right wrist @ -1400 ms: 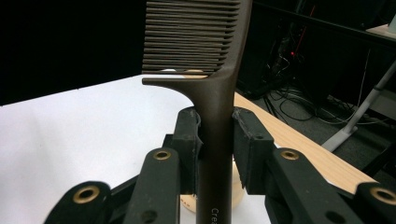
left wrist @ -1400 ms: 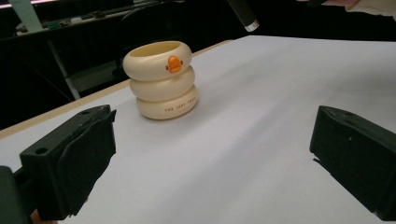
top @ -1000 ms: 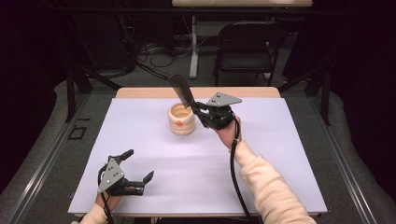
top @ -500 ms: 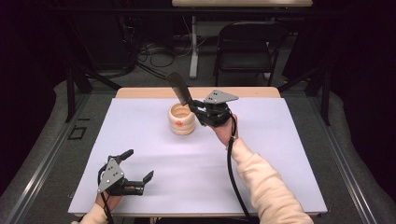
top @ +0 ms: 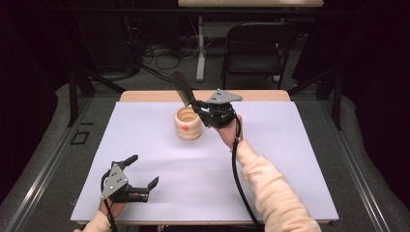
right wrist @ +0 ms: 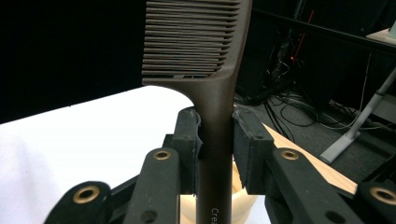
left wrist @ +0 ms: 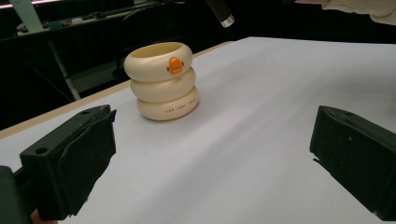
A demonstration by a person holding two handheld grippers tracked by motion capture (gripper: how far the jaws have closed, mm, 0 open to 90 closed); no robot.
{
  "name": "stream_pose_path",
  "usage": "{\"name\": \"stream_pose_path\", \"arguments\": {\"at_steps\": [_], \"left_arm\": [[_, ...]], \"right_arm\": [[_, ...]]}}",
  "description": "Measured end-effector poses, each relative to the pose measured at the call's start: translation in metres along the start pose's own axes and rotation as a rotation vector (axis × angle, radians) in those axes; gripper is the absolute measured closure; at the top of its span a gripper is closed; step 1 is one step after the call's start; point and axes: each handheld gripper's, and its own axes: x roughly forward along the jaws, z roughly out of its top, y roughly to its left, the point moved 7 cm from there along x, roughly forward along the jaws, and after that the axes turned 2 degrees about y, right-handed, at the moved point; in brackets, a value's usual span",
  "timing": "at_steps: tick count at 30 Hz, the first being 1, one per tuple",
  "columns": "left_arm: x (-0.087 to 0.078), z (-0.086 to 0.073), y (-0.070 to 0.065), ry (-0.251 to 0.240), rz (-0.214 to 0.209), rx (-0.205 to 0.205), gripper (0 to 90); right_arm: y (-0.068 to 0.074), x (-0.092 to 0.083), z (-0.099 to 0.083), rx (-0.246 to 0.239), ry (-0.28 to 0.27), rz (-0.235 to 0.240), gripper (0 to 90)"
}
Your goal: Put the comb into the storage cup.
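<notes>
The dark brown comb (right wrist: 212,93) is pinched by its handle between the jaws of the right gripper (top: 200,107), teeth up and tilted, its lower end over the mouth of the cream ringed holder (top: 188,123) at the far middle of the white table (top: 290,159). Judging by this, the comb goes into or comes out of the holder; the handle should stay centred over the opening, clear of the rim. What else the holder contains cannot be told. The left gripper (top: 143,174) rests near the front edge, jaws spread, empty.
</notes>
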Motion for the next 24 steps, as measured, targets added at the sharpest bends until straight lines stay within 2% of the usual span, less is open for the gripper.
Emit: {"name": "stream_pose_path", "arguments": {"at_steps": [14, 16, 24], "left_arm": [[0.0, 0.001, 0.0, -0.002, 0.002, 0.005, 0.2], [0.0, 0.001, 0.0, -0.003, 0.001, -0.004, 0.2], [0.0, 0.001, -0.001, 0.001, 0.0, 0.006, 0.2]], "right_arm": [[-0.001, 0.006, 0.006, -0.009, -0.006, 0.0, 72.5], [-0.002, 0.007, 0.008, -0.007, -0.005, 0.004, 72.5], [-0.002, 0.013, 0.012, -0.015, -0.004, 0.003, 72.5]]}}
